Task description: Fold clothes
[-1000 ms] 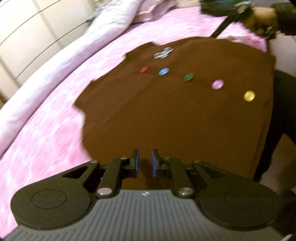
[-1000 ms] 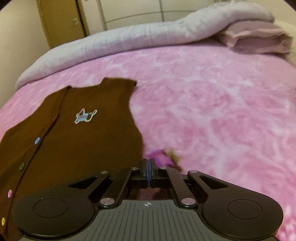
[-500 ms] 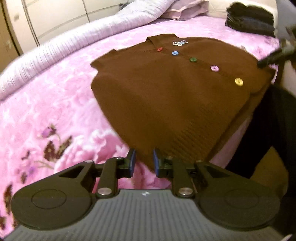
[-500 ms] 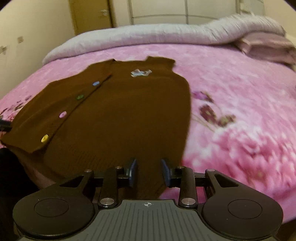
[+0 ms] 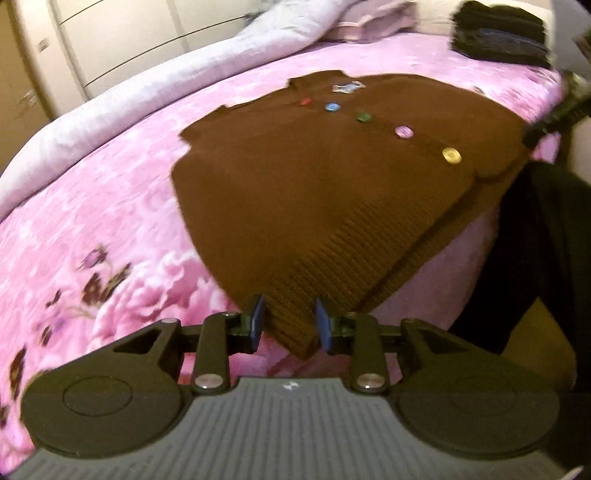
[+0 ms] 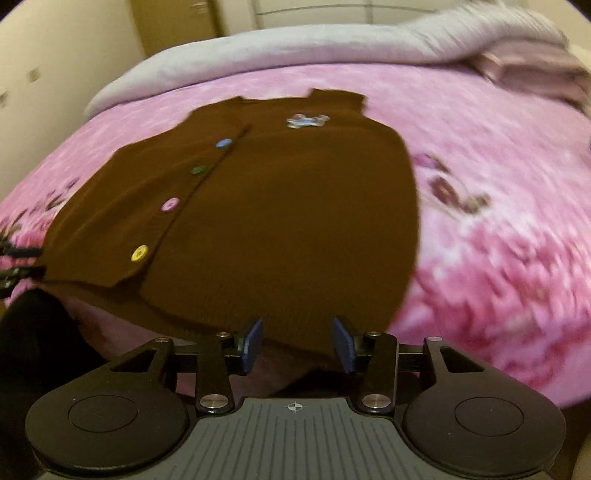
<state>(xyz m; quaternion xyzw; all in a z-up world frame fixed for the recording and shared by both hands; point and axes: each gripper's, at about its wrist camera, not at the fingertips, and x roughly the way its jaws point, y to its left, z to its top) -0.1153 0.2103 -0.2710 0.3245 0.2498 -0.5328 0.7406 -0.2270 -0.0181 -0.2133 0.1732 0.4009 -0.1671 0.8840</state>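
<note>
Beyond the brown vest (image 5: 314, 184): bare pink bedspread (image 5: 110, 221) to either side, open for passing. Blocked past its collar by a rolled grey duvet (image 6: 295, 48) and pillows (image 6: 532, 70). Blocked off its far corner by a dark folded pile (image 5: 498, 33).

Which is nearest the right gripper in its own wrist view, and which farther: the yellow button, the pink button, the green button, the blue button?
From the right gripper, jaws opening over the brown vest's hem:
1. Yellow button, lower left.
2. Pink button, above it.
3. Green button, higher up the row.
4. Blue button, toward the collar.
</note>
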